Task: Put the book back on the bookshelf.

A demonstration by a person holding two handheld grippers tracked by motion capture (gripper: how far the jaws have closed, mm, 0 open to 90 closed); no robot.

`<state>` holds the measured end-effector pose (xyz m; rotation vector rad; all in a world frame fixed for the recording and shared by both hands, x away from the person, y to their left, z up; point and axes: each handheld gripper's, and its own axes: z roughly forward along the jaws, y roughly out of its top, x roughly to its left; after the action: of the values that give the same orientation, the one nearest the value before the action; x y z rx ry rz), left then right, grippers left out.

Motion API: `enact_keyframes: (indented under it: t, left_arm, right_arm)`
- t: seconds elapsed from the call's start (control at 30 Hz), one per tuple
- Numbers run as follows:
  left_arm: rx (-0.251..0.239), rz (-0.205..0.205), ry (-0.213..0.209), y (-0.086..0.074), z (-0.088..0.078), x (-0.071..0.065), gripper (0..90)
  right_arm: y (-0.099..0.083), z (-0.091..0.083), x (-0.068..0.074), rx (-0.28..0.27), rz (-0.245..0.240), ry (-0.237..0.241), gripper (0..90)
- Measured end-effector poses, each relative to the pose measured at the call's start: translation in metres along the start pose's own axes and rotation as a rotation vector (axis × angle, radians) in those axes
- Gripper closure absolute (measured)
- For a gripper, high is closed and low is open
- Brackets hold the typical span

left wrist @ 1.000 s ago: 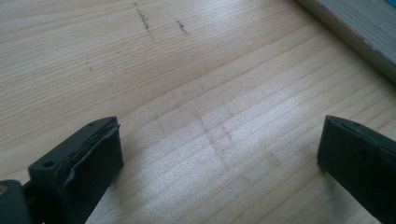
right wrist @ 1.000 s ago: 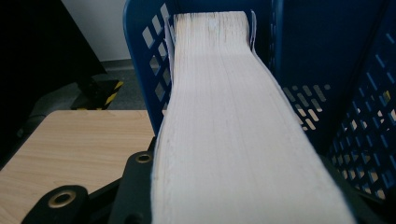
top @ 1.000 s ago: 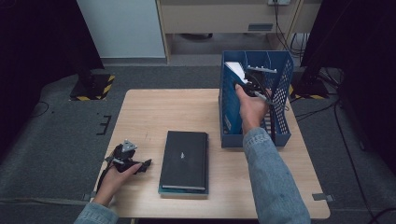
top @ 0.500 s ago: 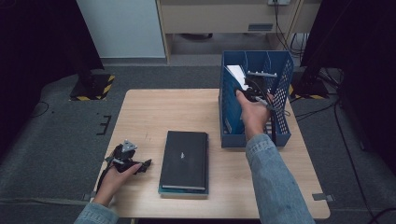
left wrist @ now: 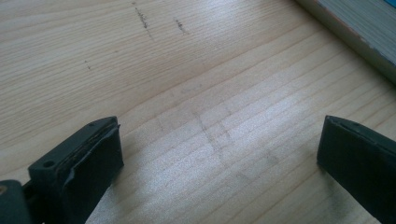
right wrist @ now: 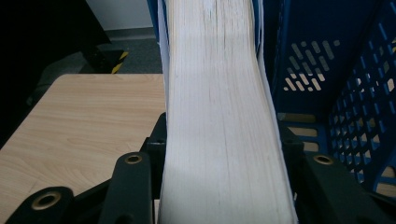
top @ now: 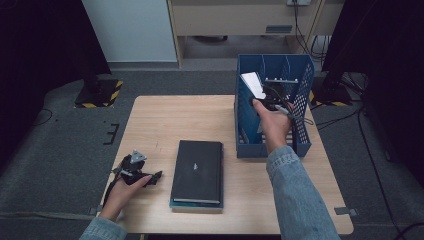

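A thick book (right wrist: 219,93) stands page edge up in the left slot of the blue file rack (top: 300,145); its white edge (top: 252,84) pokes above the rim. My right gripper (top: 267,100) reaches into the rack over it. In the right gripper view the book sits between the jaws (right wrist: 224,154), whose pads lie against its covers; these jaws have just been opening. My left gripper (top: 152,177) rests low at the table's front left, open, with bare wood between its jaws (left wrist: 219,140).
A black book (top: 197,167) lies flat on another near the table's front middle, just right of the left gripper; its edge (left wrist: 359,28) shows at the top right of the left gripper view. The rack's other slots (right wrist: 327,37) lie right of the held book.
The right hand has shifted slightly toward the front of the rack, and the book sits a little lower. The left hand has not moved.
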<state>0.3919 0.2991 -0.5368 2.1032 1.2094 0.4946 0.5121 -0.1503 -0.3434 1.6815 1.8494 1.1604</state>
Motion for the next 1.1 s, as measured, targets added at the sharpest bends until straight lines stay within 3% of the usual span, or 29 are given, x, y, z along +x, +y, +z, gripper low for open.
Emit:
enact_keyframes:
  t: [0.23, 0.8, 1.0, 1.1]
  left_arm:
    - [0.000, 0.000, 0.000, 0.000, 0.000, 0.000, 0.0]
    - [0.002, 0.000, -0.001, 0.000, 0.000, 0.000, 0.0]
    - [0.002, -0.001, -0.001, 0.001, 0.001, 0.000, 0.0]
    - [0.002, -0.001, -0.001, 0.001, 0.001, 0.000, 0.0]
  right_arm:
    - [0.009, -0.002, -0.001, 0.003, 0.015, 0.009, 52.4]
    - [0.013, 0.007, 0.010, 0.038, -0.025, -0.021, 52.3]
    - [0.016, 0.007, 0.010, 0.068, -0.065, -0.039, 58.1]
    - [0.017, 0.006, 0.008, 0.067, -0.054, -0.045, 59.4]
